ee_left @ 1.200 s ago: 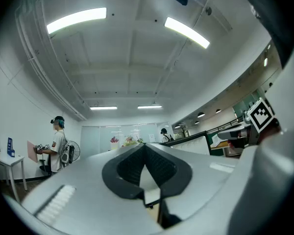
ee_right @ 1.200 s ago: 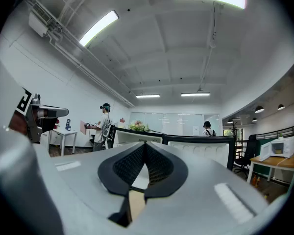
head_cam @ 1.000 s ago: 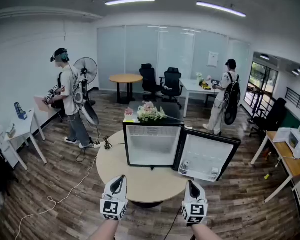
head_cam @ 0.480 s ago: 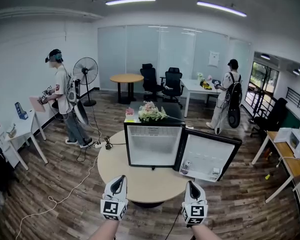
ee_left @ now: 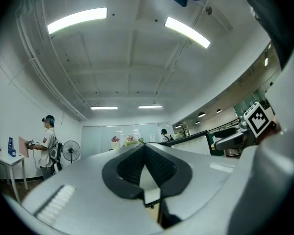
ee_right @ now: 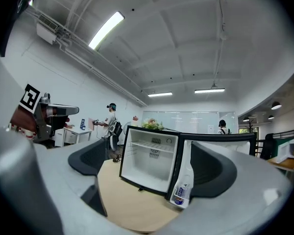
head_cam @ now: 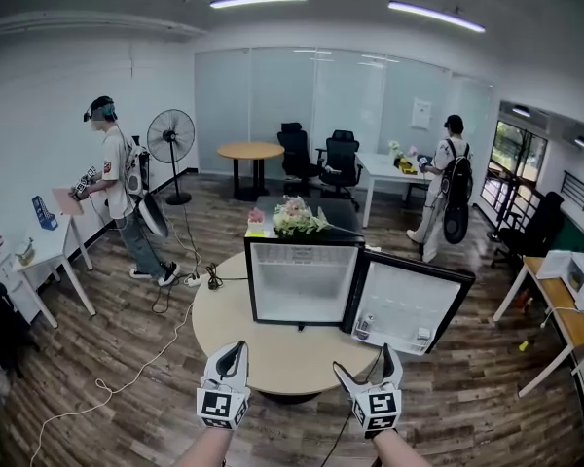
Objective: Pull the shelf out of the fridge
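You are spreading your right claw, nothing between its jaws, likely readying it for the shelf sitting ahead inside the open fridge; your left claw is idling, pressed together.

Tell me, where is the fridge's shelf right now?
In the right gripper view, the wire shelf sits high inside the open fridge, which stands mid-frame on the round table.
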